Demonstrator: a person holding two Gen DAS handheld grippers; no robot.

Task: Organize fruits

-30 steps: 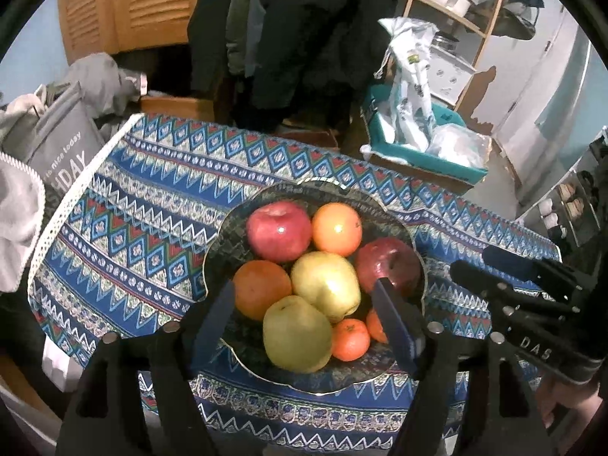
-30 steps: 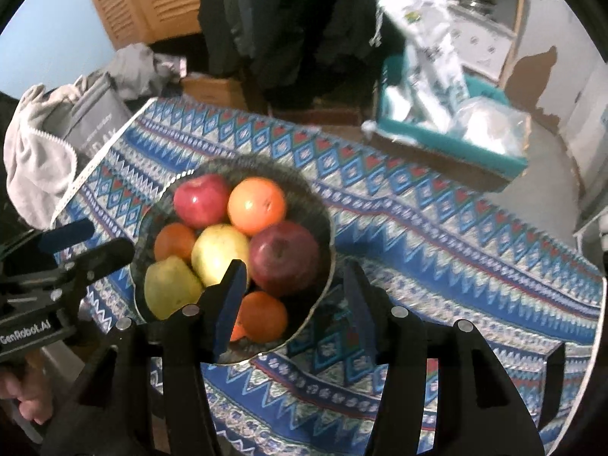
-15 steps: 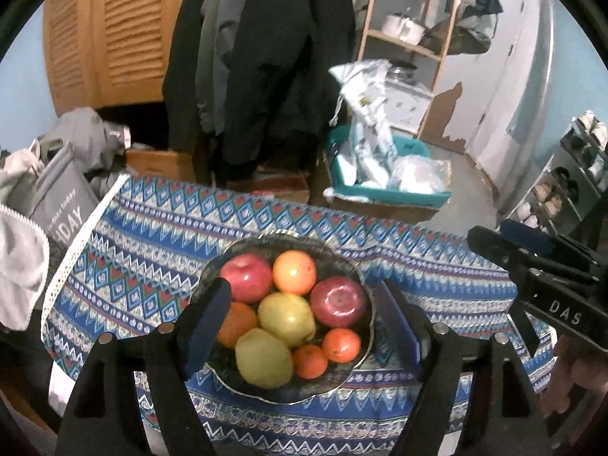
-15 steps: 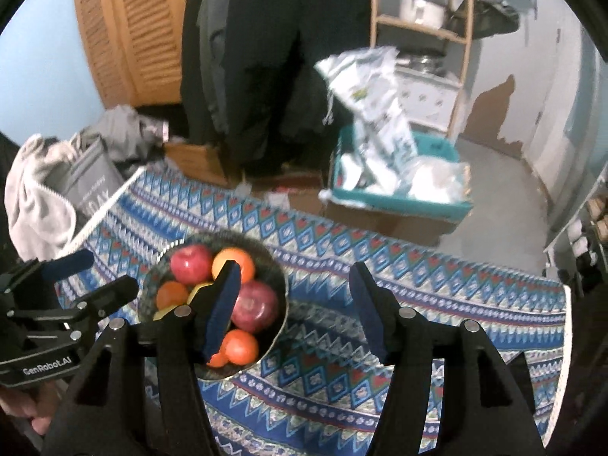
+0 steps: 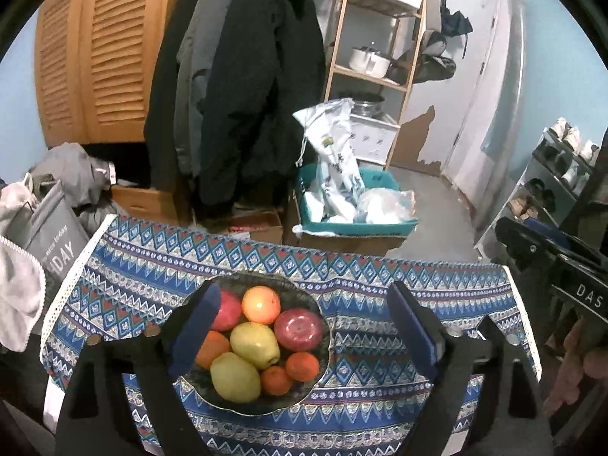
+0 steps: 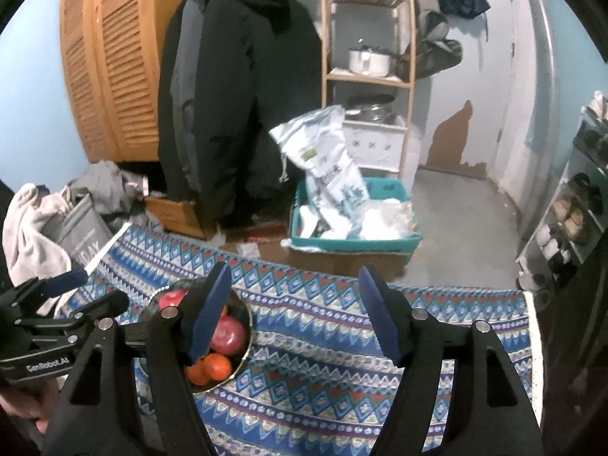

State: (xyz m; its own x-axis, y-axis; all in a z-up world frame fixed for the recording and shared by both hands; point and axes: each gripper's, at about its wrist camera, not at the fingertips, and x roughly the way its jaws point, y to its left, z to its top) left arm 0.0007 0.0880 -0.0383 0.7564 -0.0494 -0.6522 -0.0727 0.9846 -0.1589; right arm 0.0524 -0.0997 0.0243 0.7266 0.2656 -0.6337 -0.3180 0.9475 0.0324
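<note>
The left gripper point(image 5: 304, 326) stands wide, its jaws having just been opening, and nothing is between the pads; the fruit only shows behind them. The right gripper point(image 6: 294, 307) is spread about halfway, its jaws also just opening, and it too carries nothing. Both hang above the counter point(image 5: 380, 277), clear of everything on it.

Below the left gripper sits the bowl point(image 5: 321, 315) on the patterned cloth, near the counter's front edge. In it lie two red apples point(image 5: 298, 328), an orange point(image 5: 261, 304), two yellow pears point(image 5: 254, 344) and several small tangerines point(image 5: 302, 365), all heaped together and touching. From the right wrist view the bowl point(image 6: 247, 336) lies to the lower left, partly hidden by a finger.

No loose fruit shows on the cloth in either view. By that, the gathering looks finished: every fruit in sight is in the bowl, and both grippers are free. What might remain, if anything, cannot be told from here.
</note>
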